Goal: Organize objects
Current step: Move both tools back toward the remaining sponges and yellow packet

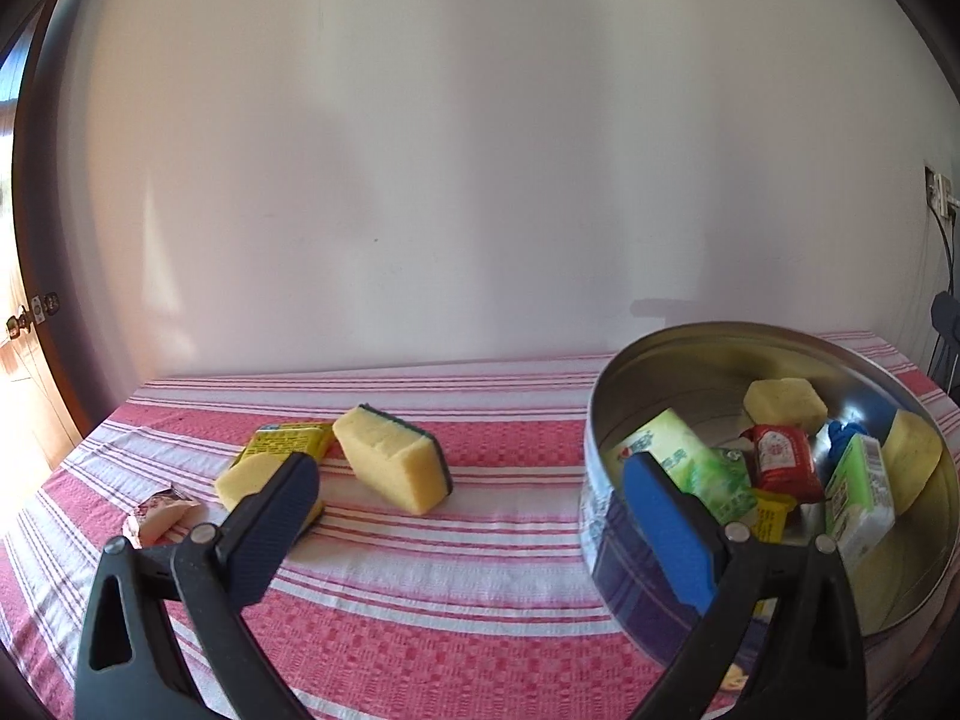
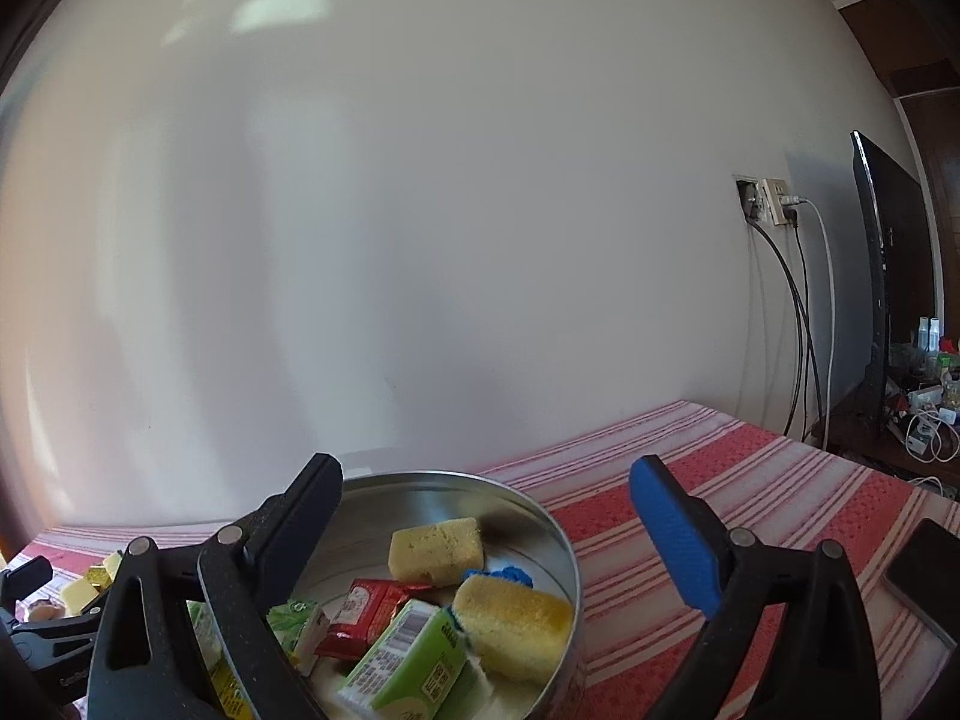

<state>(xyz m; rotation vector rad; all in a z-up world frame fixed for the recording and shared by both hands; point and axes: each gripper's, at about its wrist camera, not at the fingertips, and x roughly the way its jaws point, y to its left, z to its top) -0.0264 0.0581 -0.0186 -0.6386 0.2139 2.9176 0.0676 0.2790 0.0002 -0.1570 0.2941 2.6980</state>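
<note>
Left wrist view: we hold the left gripper [image 1: 468, 480] spread, empty, facing the sponge [image 1: 393, 459]
Grip: we straddle its long sides
Tin [image 1: 606, 516]: drop there
Right gripper [image 2: 486, 510]: spread, empty

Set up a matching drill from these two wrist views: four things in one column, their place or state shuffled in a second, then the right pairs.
Column one:
1. red packet
2. sponge with the green scouring side
3. crumpled wrapper
4. right gripper

Column two:
A. on the striped cloth, at the left, beside the left gripper's finger
B. inside the round tin
C. open, nothing between its fingers
D. on the striped cloth, outside the tin, near the yellow packet

Pairs: 1-B, 2-D, 3-A, 4-C
</note>
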